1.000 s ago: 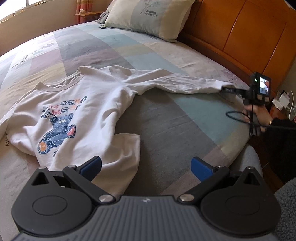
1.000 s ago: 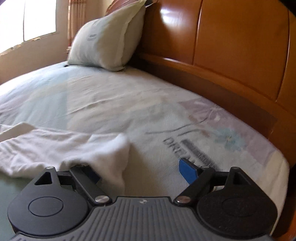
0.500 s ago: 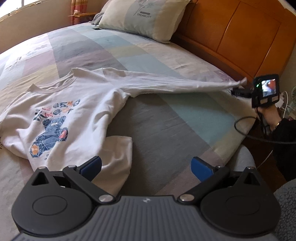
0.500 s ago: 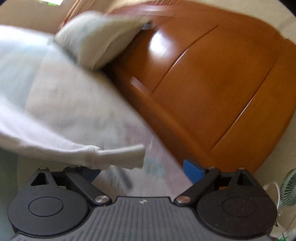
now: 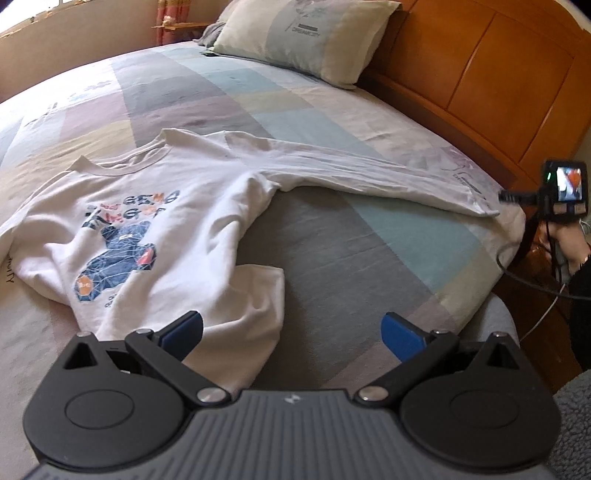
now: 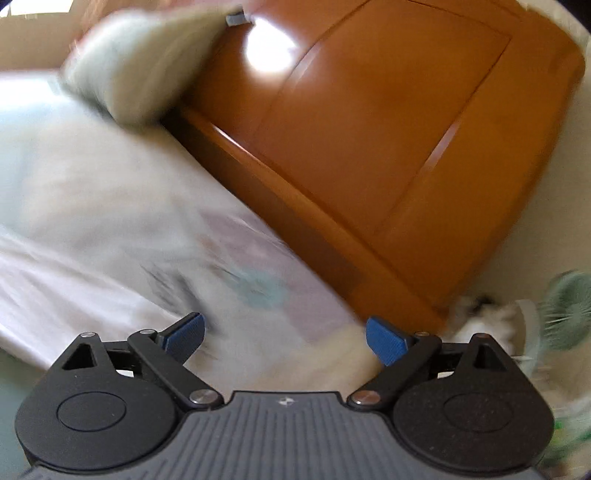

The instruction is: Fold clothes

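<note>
White sweatshirt spread on the bed, both grippers empty with jaws apart

The sweatshirt (image 5: 155,229) lies print-up on the patchwork bedspread (image 5: 351,258), one long sleeve (image 5: 369,173) stretched toward the bed's edge near the wooden headboard (image 5: 480,74); the left gripper (image 5: 291,328) hangs spread wide over the hem corner, gripping nothing; the right gripper (image 6: 284,336), held in a hand (image 5: 569,240) beyond the cuff, is likewise parted and empty, its view blurred; a pillow (image 5: 306,33) leans on the headboard.

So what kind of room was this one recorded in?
A bedroom, most likely in a home: a made bed with a pillow, a wooden headboard, and a white sweatshirt spread out.
</note>
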Tool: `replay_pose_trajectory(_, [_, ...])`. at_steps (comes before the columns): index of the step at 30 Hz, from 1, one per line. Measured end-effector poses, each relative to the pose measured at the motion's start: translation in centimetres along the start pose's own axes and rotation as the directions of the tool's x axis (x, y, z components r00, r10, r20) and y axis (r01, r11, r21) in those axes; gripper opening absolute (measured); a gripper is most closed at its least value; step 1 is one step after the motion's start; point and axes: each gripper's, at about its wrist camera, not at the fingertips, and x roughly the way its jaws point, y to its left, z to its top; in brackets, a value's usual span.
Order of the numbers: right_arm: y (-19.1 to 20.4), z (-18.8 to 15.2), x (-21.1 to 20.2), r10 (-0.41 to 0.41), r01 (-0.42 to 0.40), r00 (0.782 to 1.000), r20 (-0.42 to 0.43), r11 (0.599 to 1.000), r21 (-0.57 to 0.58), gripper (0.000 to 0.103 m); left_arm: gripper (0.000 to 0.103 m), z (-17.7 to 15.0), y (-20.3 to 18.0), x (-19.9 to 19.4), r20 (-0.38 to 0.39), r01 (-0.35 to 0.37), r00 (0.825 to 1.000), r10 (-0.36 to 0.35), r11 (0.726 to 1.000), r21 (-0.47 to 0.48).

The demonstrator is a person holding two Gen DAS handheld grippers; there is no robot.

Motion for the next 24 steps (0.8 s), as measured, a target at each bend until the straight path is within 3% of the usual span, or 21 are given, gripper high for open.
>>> replay_pose_trajectory(2, [0.5,0.8,-0.3,0.163,-0.163,0.987,0.01,0.984,0.069,0.096,0.102,0.1,-0.4,0.0,-0.001,0.002,1.0,-0.002,1.0,0.009])
replay_pose_trajectory(5, [3.2,1.8,0.2,0.346,-0.34,0.938,-0.019,0.93,0.141,0.096,0.102,0.1,-0.6,0.2,-0.007,0.004,1.0,-0.004,1.0,0.008])
replay_pose_trajectory(9, [9.1,2.3,0.9,0.447,-0.44,0.893,-0.049,0.891,0.111,0.096,0.102,0.0,-0.4,0.6,-0.024,-0.019,1.0,0.019,1.0,0.0])
replay_pose_trajectory(12, [12.4,1.7,1.8,0.497,-0.489,0.863,-0.091,0.867,0.099,0.096,0.102,-0.1,0.1,0.6,-0.029,-0.028,0.999,0.027,0.999,-0.016])
replay_pose_trajectory(13, [13.1,1.5,2.5,0.492,-0.484,0.863,-0.111,0.87,0.092,0.097,0.102,-0.1,0.3,0.6,-0.03,-0.031,0.999,0.031,0.999,-0.021])
replay_pose_trajectory(16, [13.2,1.0,3.5,0.45,-0.445,0.889,-0.086,0.892,0.071,0.1,0.102,-0.3,1.2,0.7,-0.029,-0.04,0.999,0.039,0.998,-0.04])
replay_pose_trajectory(19, [12.2,2.6,4.0,0.424,-0.409,0.896,-0.13,0.903,0.132,0.099,0.102,-0.4,2.2,0.8,-0.024,-0.048,0.999,0.046,0.997,-0.061])
replay_pose_trajectory(21, [12.5,3.7,3.8,0.471,-0.447,0.871,-0.141,0.878,0.174,0.099,0.102,-0.3,2.8,0.7,-0.013,-0.058,0.998,0.057,0.996,-0.068])
replay_pose_trajectory(24, [15.3,5.5,2.9,0.586,-0.561,0.799,-0.137,0.807,0.183,0.099,0.102,-0.1,3.7,0.5,0.006,-0.086,0.996,0.087,0.994,-0.074])
